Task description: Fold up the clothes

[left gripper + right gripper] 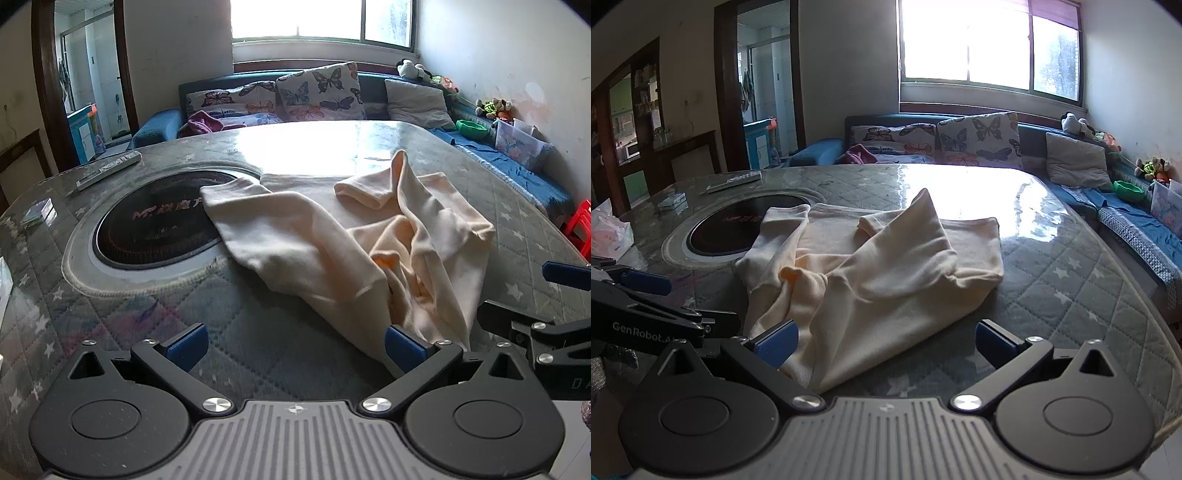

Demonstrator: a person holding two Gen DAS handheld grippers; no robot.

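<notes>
Spanning the bottom of the left wrist view: left gripper (293,345), blue pads spread wide, nothing between them; right-hand pad (402,349) just at the near hem of the garment, contact not clear. Entering at the right edge of that frame: part of the right gripper (554,295).

Filling the bottom of the right wrist view: right gripper (884,343), blue pads likewise wide apart, left pad (777,343) against the near corner of the cloth, not clamped on it.

Lying crumpled at centre frame, on the quilted star-print table cover (1071,295): cream long-sleeved garment (871,273), one sleeve cuff folded upward to a peak, another sleeve draped toward the round dark hotplate inset (159,229) at centre left.

Resting at far left of the table: remote control (109,170), small pack (37,210).

Standing beyond the table, upper frame: blue sofa with butterfly cushions (317,92), grey pillow (419,98), soft toys (413,70), bright window (990,40).
</notes>
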